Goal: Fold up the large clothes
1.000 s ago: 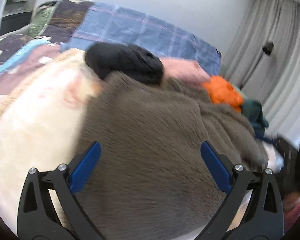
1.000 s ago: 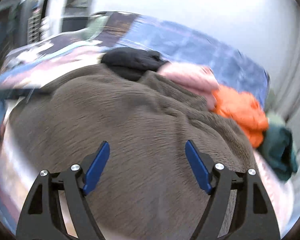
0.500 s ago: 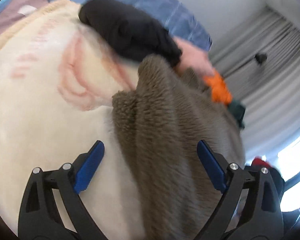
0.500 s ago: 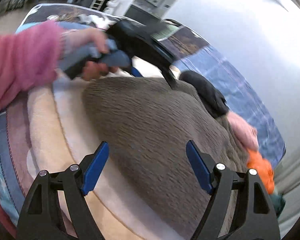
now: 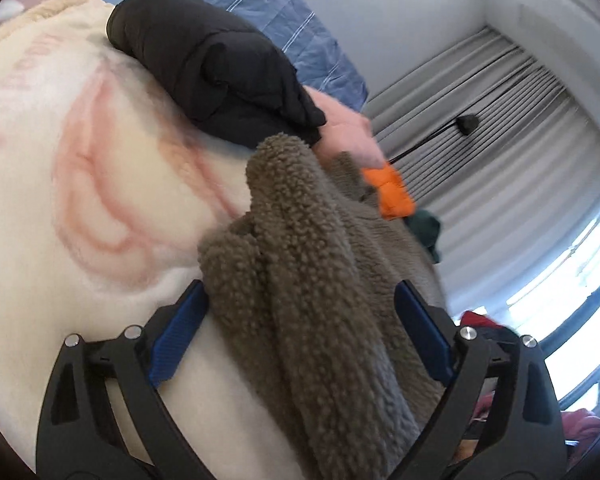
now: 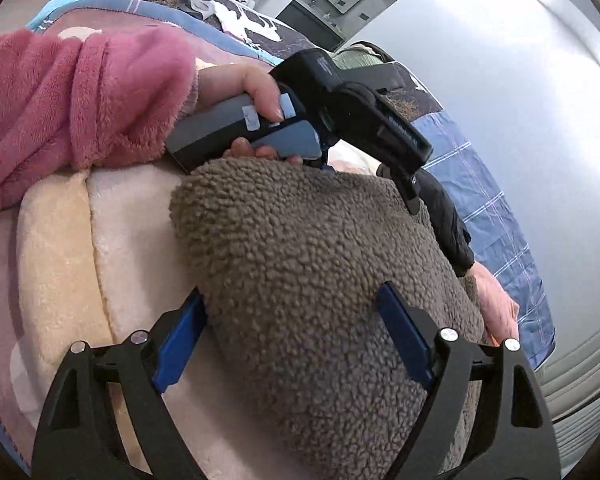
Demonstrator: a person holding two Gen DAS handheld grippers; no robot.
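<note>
A large brown fleece garment (image 5: 308,280) lies on a cream blanket (image 5: 80,200) on the bed. My left gripper (image 5: 300,336) is open, its blue fingers straddling a bunched edge of the fleece. My right gripper (image 6: 296,336) is open too, its jaws on either side of a rounded fold of the same fleece (image 6: 300,260). In the right wrist view the other gripper's black body (image 6: 352,108) is held by a hand in a pink sleeve (image 6: 72,108) just beyond the fleece.
A black garment (image 5: 216,68), a pink one (image 5: 348,132), an orange one (image 5: 392,192) and a dark green one (image 5: 424,228) lie along the bed's far side. A blue plaid cover (image 5: 260,4) lies behind them. Grey curtains (image 5: 500,128) hang at the right.
Both grippers have come down low and close to the fleece, which is now bunched between their jaws. The left view swung toward the curtains; the right toward the left hand.
</note>
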